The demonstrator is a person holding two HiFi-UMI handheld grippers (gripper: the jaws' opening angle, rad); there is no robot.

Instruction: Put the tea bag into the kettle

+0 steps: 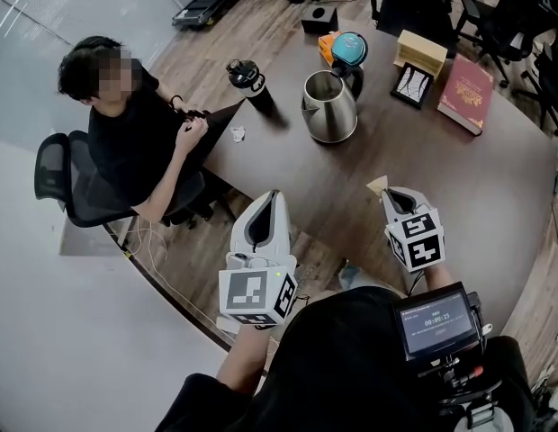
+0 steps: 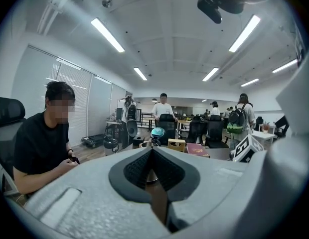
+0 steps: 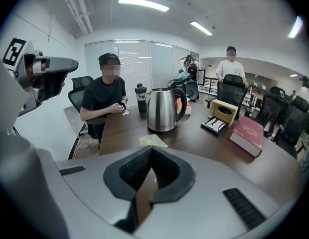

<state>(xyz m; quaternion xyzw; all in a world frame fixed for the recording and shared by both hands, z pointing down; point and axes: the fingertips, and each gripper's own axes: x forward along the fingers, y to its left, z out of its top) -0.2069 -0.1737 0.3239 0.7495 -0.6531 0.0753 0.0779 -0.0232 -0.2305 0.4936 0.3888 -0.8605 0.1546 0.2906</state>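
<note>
Brown wood table [image 1: 477,178], contents listed left to right as the head view shows them.

- Person [image 1: 126,124]: seated at the upper left, in black, hands at the table's edge.
- Bottle [image 1: 247,79]: black, upright, upper centre-left.
- Left gripper [image 1: 274,196]: yours, lower centre-left, over the table's near edge. Its own view has the jaws [image 2: 152,151] closed together with nothing between them.
- Kettle [image 1: 330,106]: steel, upright, top open, upper centre. In the right gripper view it stands dead ahead [image 3: 162,111].
- Tea bag [image 1: 377,184]: pale yellow and flat, pinched at the tip of your right gripper. It is held above the table right of centre, well apart from the kettle. The right gripper view shows it jutting just past the jaw tips [image 3: 153,141].
- Right gripper [image 1: 387,192]: lower centre-right, jaws clamped [image 3: 151,151] on the tea bag.
- Box [image 1: 421,52]: wooden, upper right.
- Book [image 1: 466,93]: red, lying flat, farthest right.
</note>
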